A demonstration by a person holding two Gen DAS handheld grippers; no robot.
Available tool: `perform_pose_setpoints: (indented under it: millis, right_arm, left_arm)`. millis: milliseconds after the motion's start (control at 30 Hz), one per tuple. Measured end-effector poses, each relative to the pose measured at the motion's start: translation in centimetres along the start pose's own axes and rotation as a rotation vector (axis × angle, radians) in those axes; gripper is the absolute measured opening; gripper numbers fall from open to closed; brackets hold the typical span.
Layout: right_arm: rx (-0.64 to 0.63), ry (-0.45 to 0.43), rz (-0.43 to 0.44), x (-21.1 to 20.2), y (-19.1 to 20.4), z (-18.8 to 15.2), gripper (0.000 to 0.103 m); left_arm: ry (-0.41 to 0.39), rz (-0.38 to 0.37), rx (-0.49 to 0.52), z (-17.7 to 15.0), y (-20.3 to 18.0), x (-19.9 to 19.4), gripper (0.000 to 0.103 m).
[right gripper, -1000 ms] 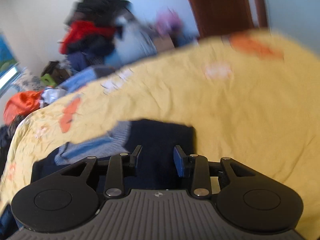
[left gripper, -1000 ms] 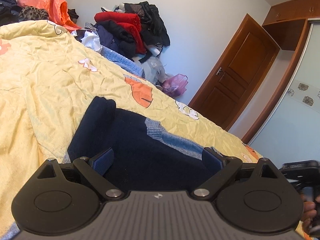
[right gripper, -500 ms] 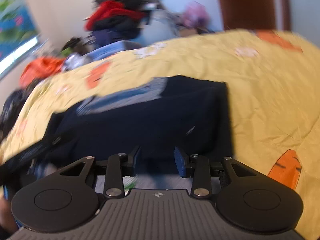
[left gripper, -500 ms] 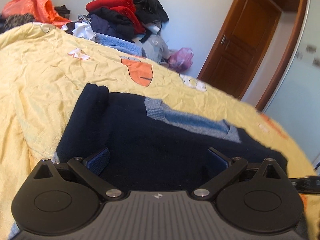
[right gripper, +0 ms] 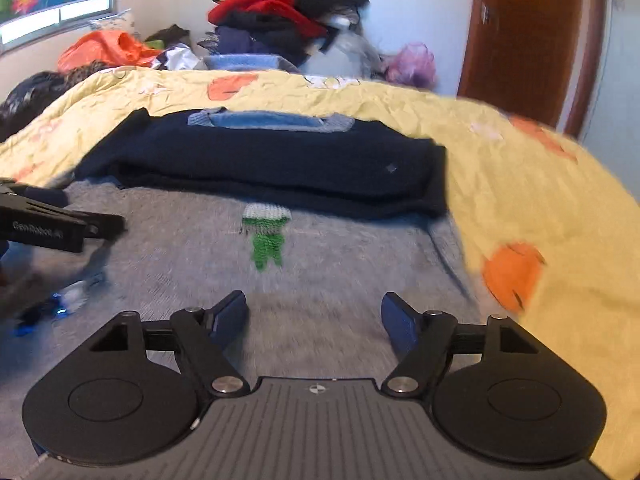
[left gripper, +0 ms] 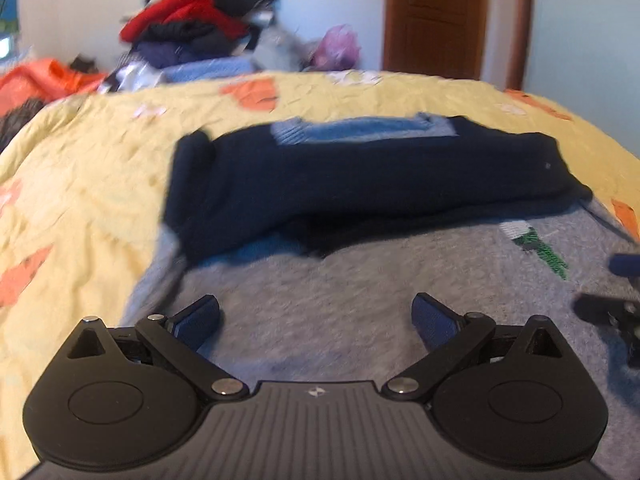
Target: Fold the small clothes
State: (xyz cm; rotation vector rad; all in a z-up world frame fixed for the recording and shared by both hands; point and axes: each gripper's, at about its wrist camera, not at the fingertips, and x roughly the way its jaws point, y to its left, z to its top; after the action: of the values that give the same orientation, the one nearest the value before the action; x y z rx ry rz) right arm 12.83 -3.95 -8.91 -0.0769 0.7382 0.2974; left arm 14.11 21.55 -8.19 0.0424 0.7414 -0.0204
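Knitwear lies across a yellow quilt (left gripper: 88, 184) printed with orange shapes: a small sweater (left gripper: 360, 320) whose grey body, marked with a green and white motif (right gripper: 266, 236), spreads flat in the foreground, while its navy part (right gripper: 280, 164) with a light blue collar band lies doubled over the far half. Both wrist views are smeared by motion, so finer detail of the knit is hard to read. Over the grey cloth the left gripper (left gripper: 316, 312) hovers with its blue-padded fingers spread wide and nothing between them. Beside it, the right gripper (right gripper: 314, 316) is likewise released, fingers apart above the grey cloth near the motif, gripping nothing. Whether either touches the fabric I cannot tell. Behind the bed rise a heap of clothes (right gripper: 280, 16) against the white wall and a brown wooden door (left gripper: 436, 16).
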Motion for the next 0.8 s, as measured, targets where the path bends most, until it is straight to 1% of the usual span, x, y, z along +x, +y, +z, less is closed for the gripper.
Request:
perform_pose_setpoints:
  millis: [33,67,133,167,200,233,300,367,433,467,500,533,600,700,733,800]
  right_arm:
    - [0.057,0.013,0.025,-1.4,-0.9,0.0,0.067]
    - [0.114,0.005,0.061,-3.2,-2.1,-0.3,0.067]
    - [0.198,0.009,0.132,-6.9,-4.4,-2.0,0.067]
    - [0.232,0.028,0.143,-8.5,-5.3,-3.0,0.067]
    - [0.248,0.045,0.127,-9.9,-5.9,-4.2,0.066]
    - [0.238,0.059,0.086,-11.1,-6.1,-5.1,0.064]
    - [0.174,0.091,0.008,-13.0,-5.1,-6.7,0.057]
    - [0.142,0.148,0.002,-13.7,-4.0,-8.2,0.055]
    - [0.111,0.206,0.006,-13.6,-3.0,-9.6,0.047]
    - [0.108,0.215,0.006,-13.7,-2.7,-10.2,0.046]
    - [0.123,0.202,0.016,-14.1,-2.7,-10.6,0.046]
    - [0.15,0.202,0.037,-14.4,-2.7,-10.9,0.044]
    - [0.226,0.214,0.1,-14.8,-3.4,-11.2,0.029]
    - [0.283,0.235,0.154,-15.5,-3.5,-12.0,0.028]
    - [0.289,0.241,0.168,-15.9,-3.4,-12.5,0.028]
    - [0.332,0.248,0.204,-16.4,-3.8,-13.2,0.027]
  left_arm:
    - [-0.004,0.003,-0.016,0.0,0.5,-1.1,0.103]
    - [-0.021,-0.017,-0.033,-0.3,1.2,-2.6,0.103]
    - [-0.054,-0.083,-0.073,-1.7,3.1,-6.1,0.103]
    - [-0.066,-0.108,-0.097,-2.7,4.1,-7.8,0.103]
    - [-0.074,-0.122,-0.121,-3.8,5.0,-9.3,0.103]
    - [-0.078,-0.132,-0.143,-5.1,5.9,-10.7,0.103]
    - [-0.054,-0.145,-0.191,-7.8,7.2,-12.9,0.103]
    - [-0.011,-0.157,-0.245,-10.0,8.0,-14.2,0.103]
    - [0.013,-0.162,-0.277,-11.8,7.9,-15.4,0.103]
    - [0.014,-0.173,-0.279,-12.4,7.8,-16.0,0.103]
    - [0.015,-0.193,-0.289,-13.1,7.6,-16.6,0.103]
    - [0.026,-0.232,-0.315,-13.6,7.6,-17.1,0.103]
    - [0.079,-0.335,-0.376,-14.9,7.8,-17.5,0.103]
    - [0.084,-0.368,-0.385,-16.2,8.0,-18.6,0.103]
    - [0.089,-0.379,-0.406,-16.4,8.4,-18.9,0.103]
    - [0.102,-0.424,-0.504,-17.0,9.7,-19.2,0.103]
